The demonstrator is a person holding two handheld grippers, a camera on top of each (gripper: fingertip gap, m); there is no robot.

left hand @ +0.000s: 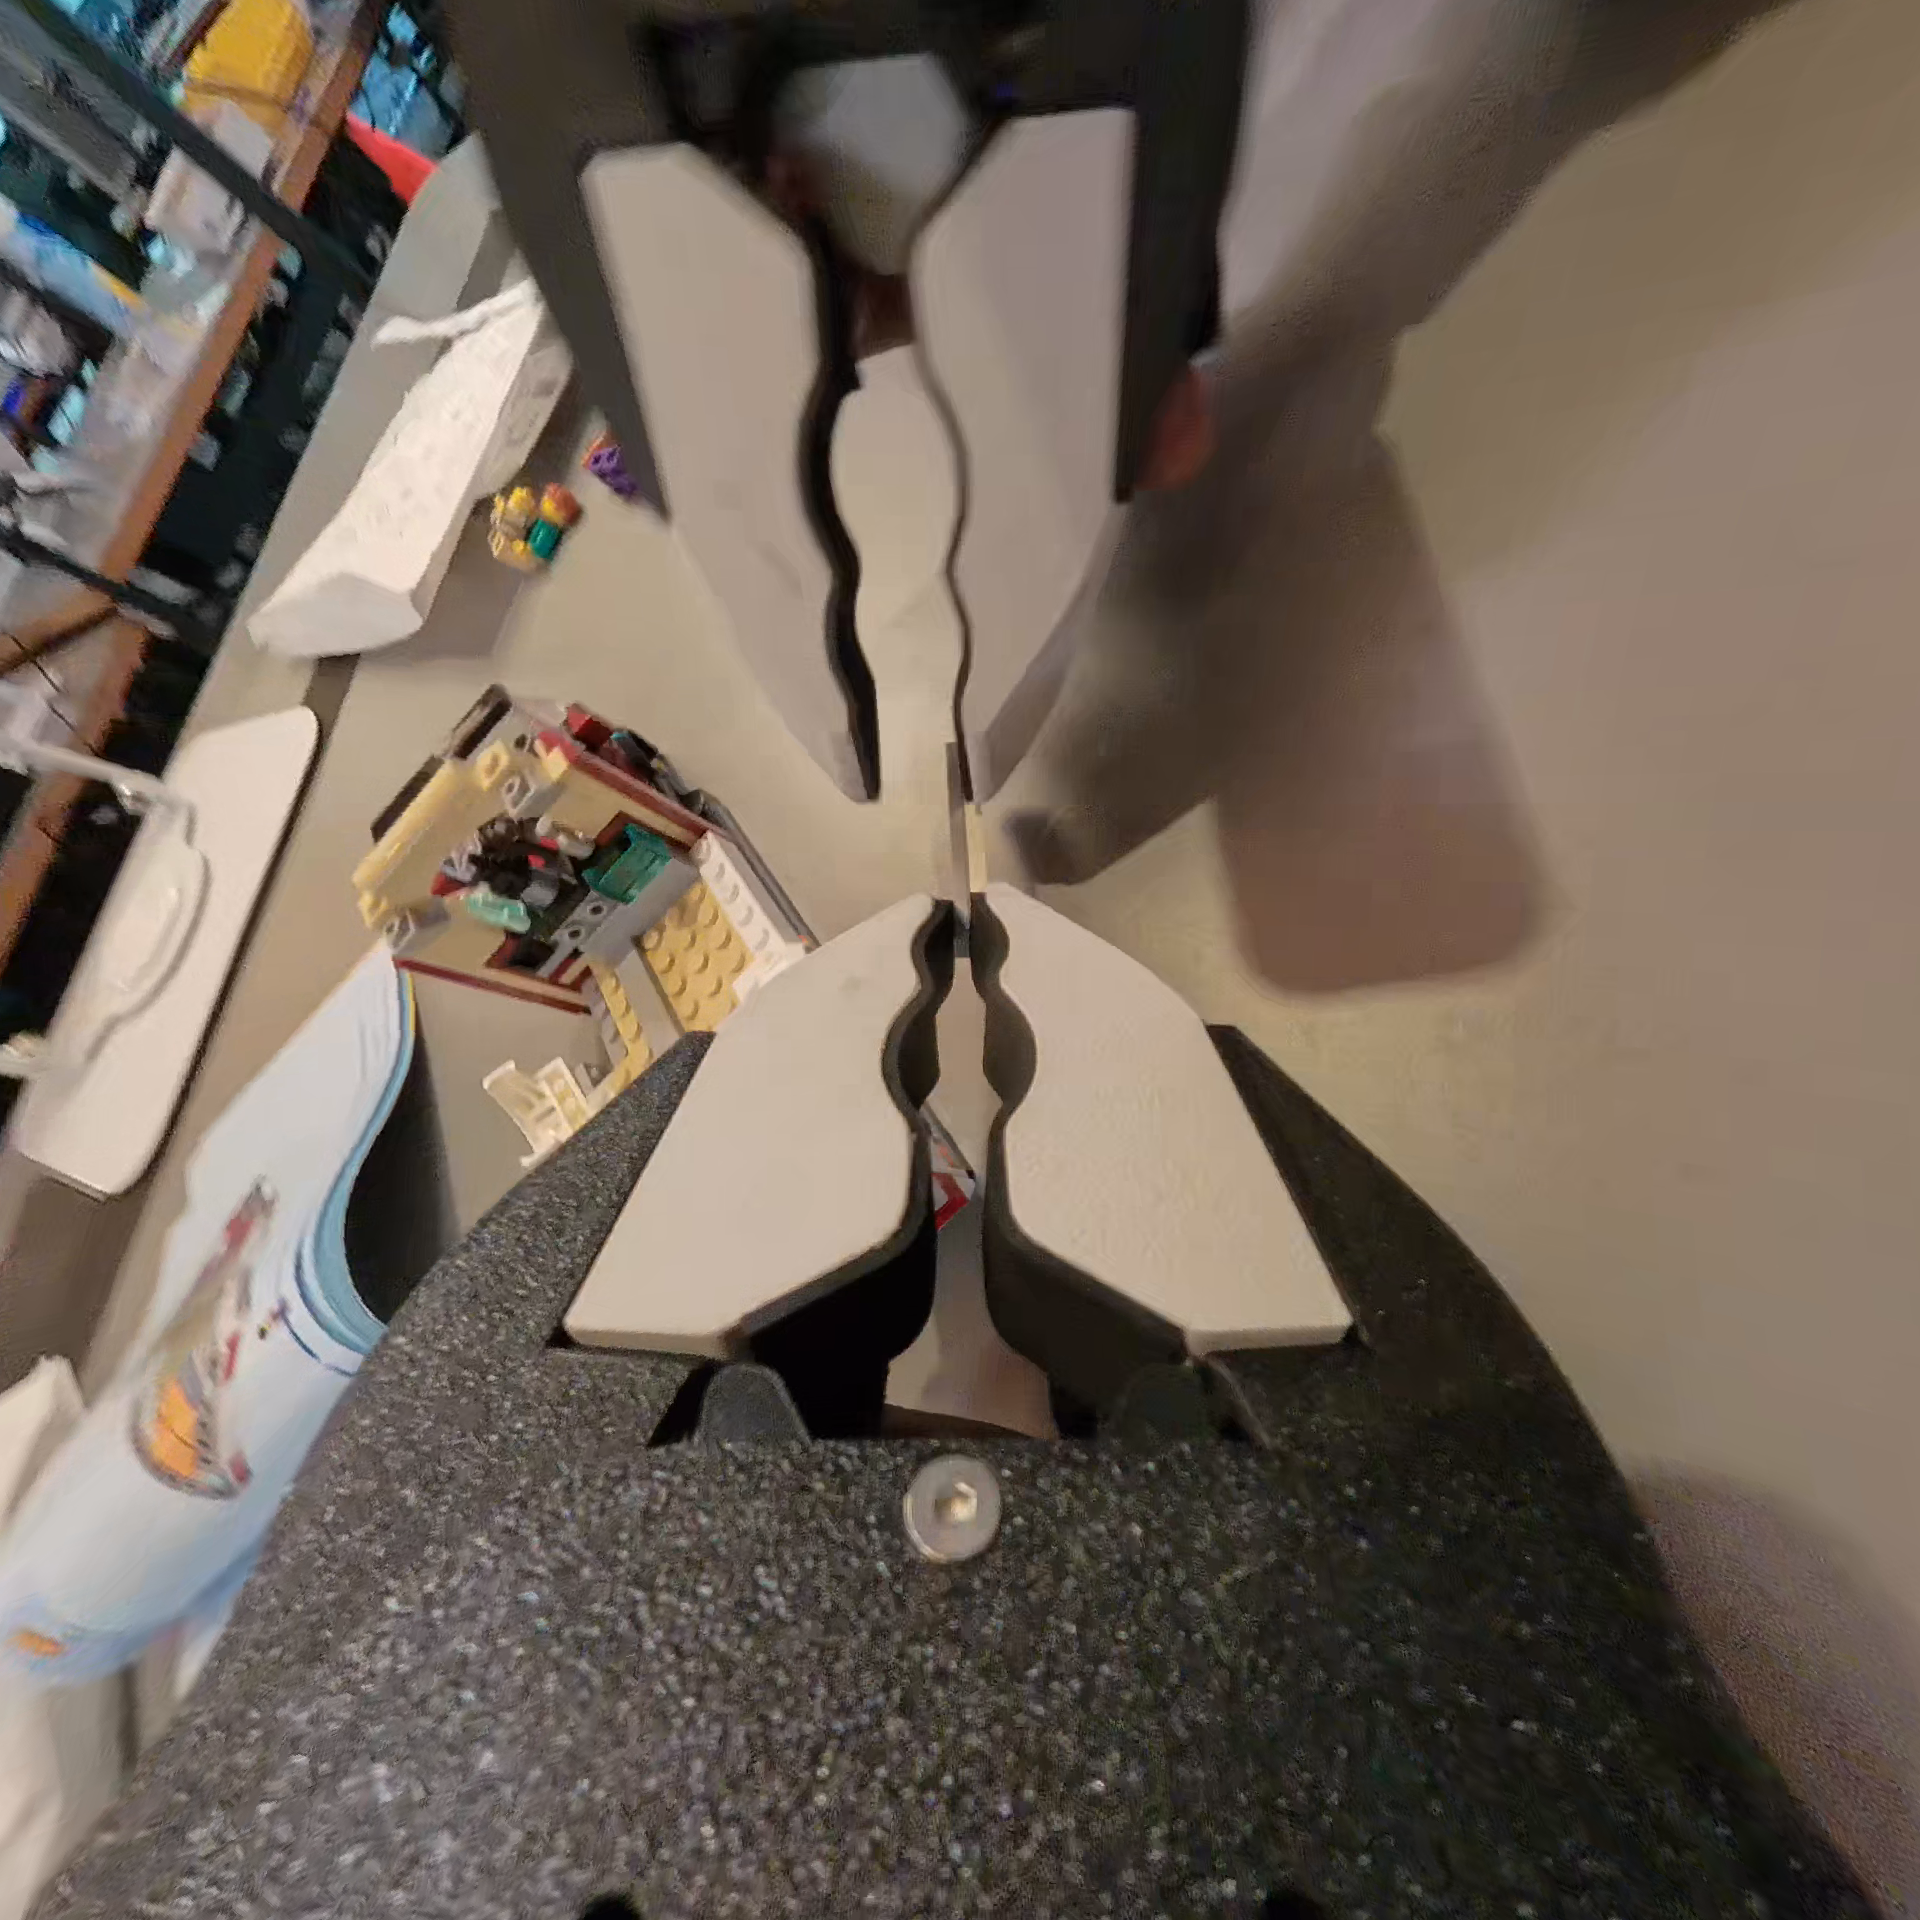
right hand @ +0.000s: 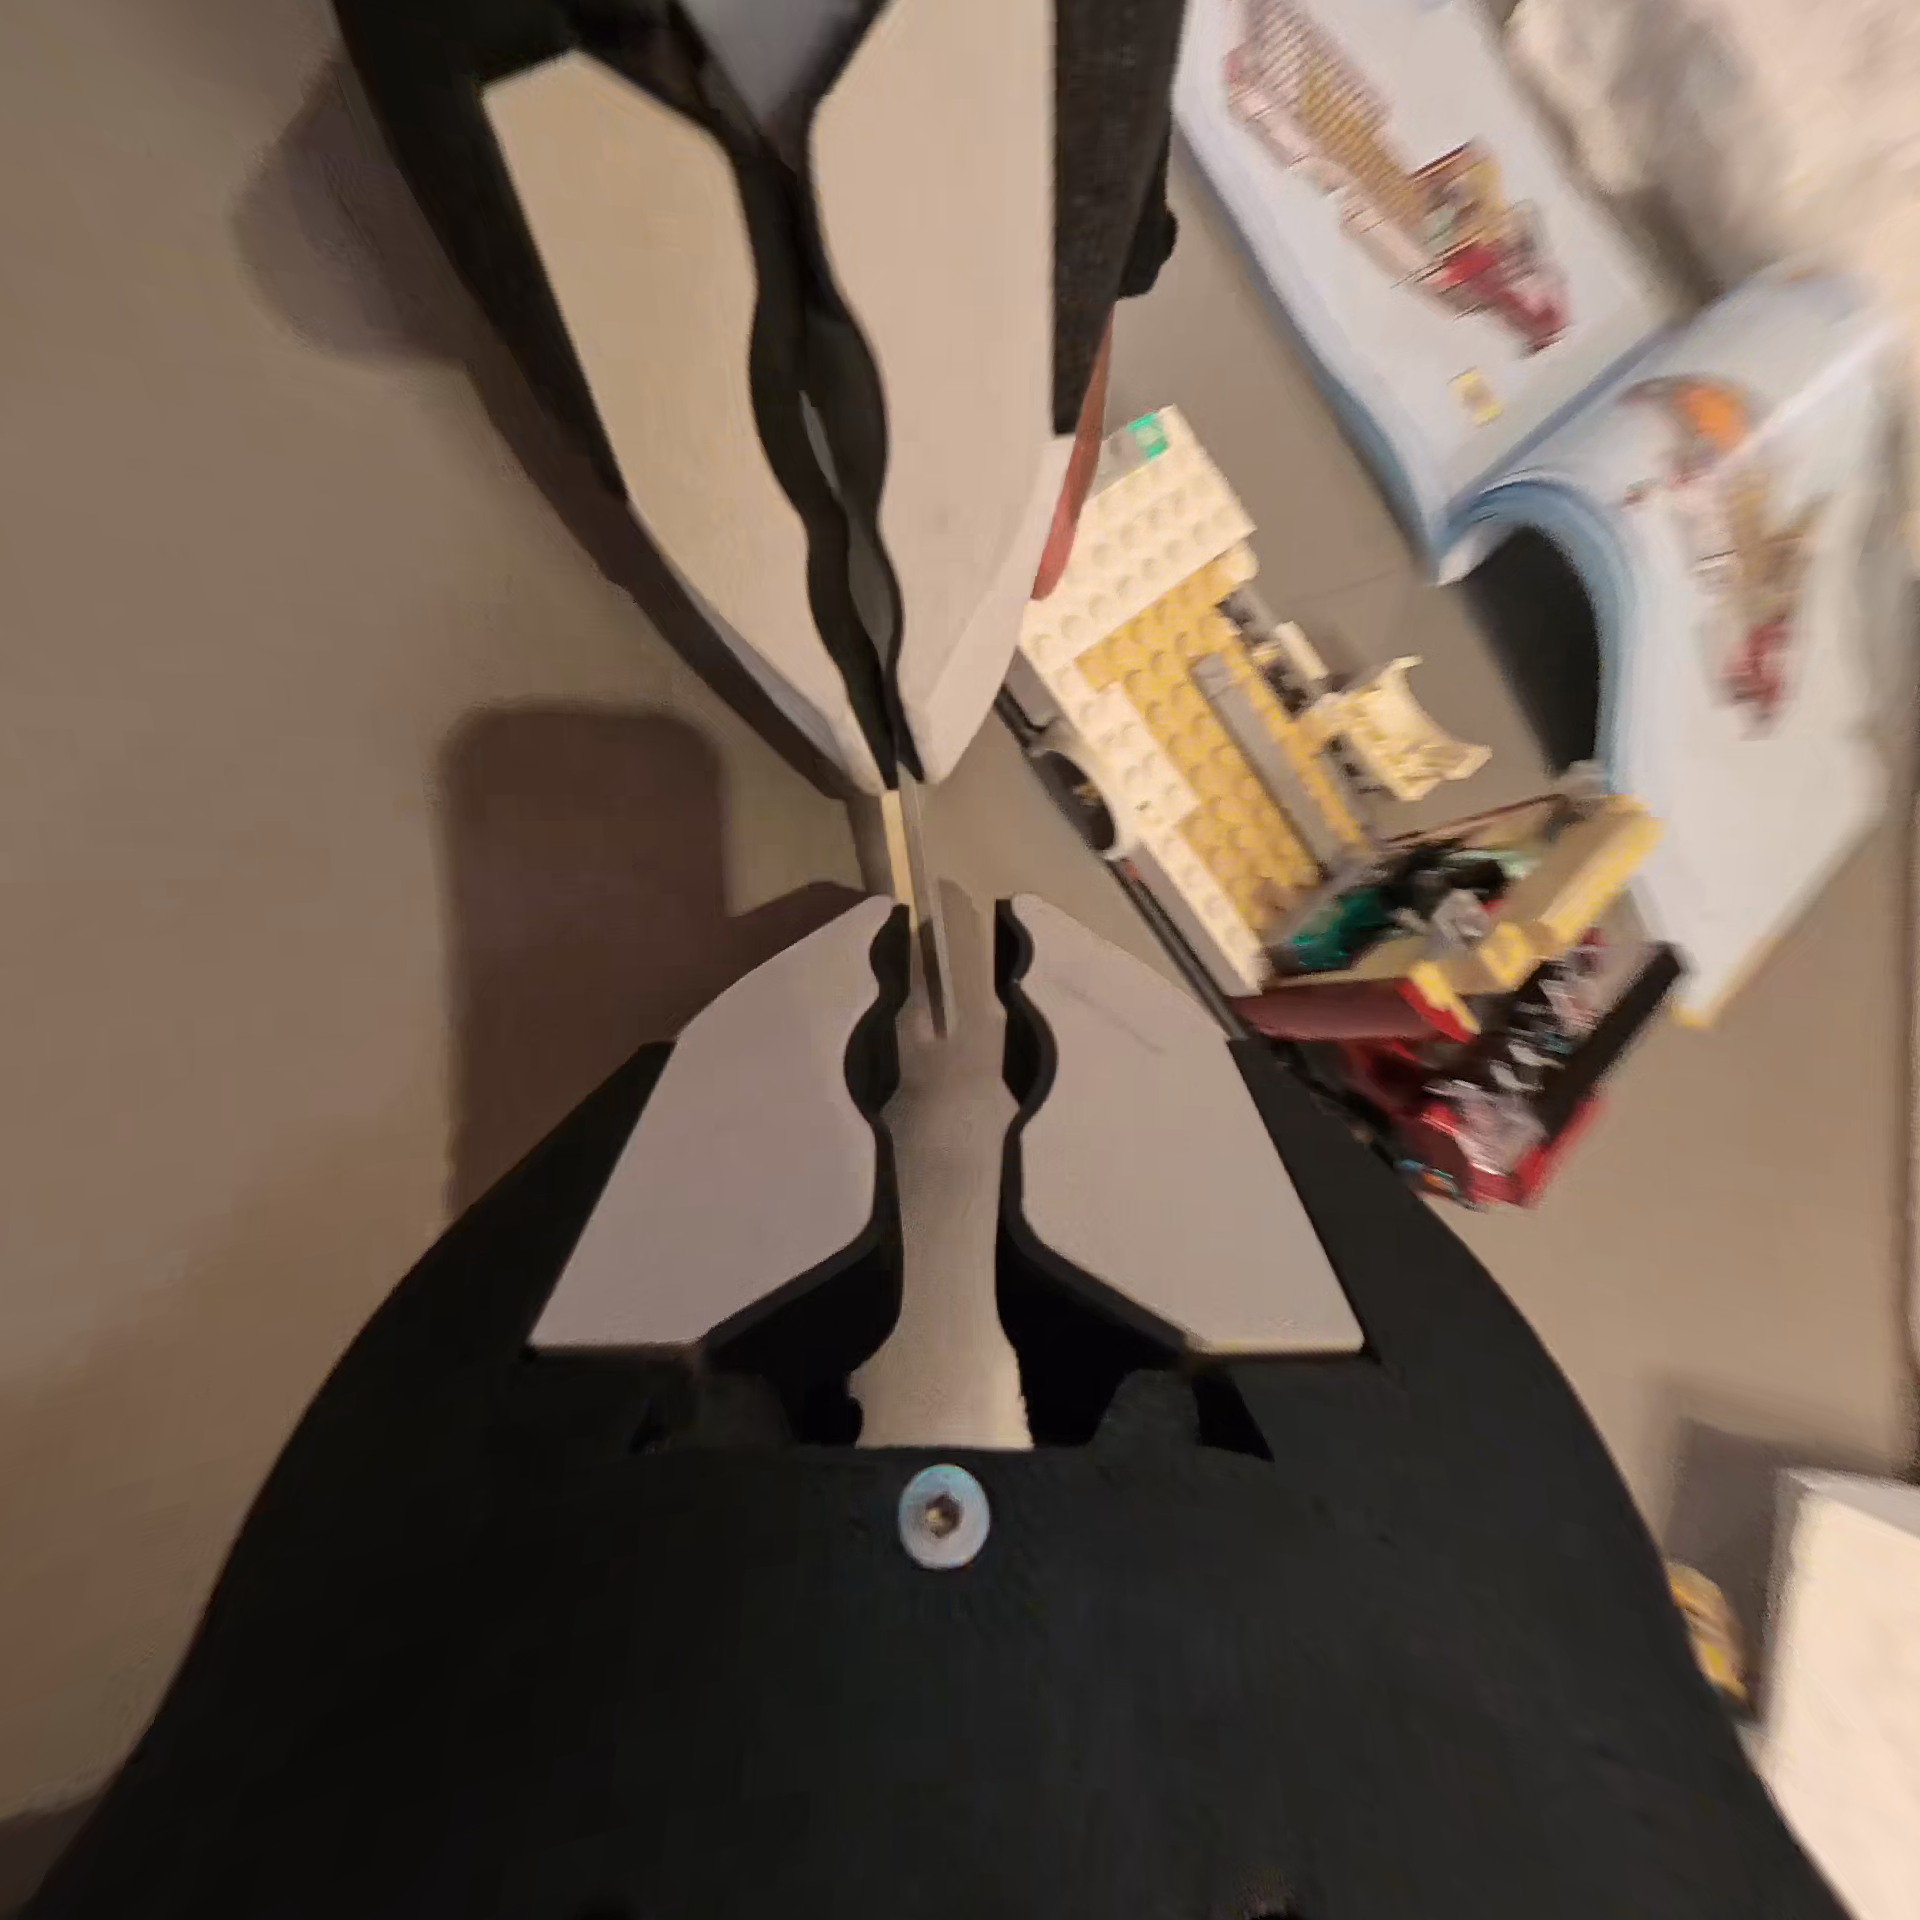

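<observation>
Left wrist view: left gripper (left hand: 961,914), frame centre, clamped on thin grey-and-tan flat plastic plate (left hand: 964,831); right gripper (left hand: 920,774) above, fingertips apart. Brick model (left hand: 561,862) centre-left on worktop (left hand: 1558,727).

Right wrist view: right gripper (right hand: 951,914) parted, plate (right hand: 914,873) by one pad only. Risk: edge-held plate pivots, slips; motion blur.

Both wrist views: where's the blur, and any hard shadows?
Left wrist view: motion blur smears the shelving and booklet; soft double shadow on the table. Right wrist view: brick model and booklet streaked; dark blocky shadow left of centre.
</observation>
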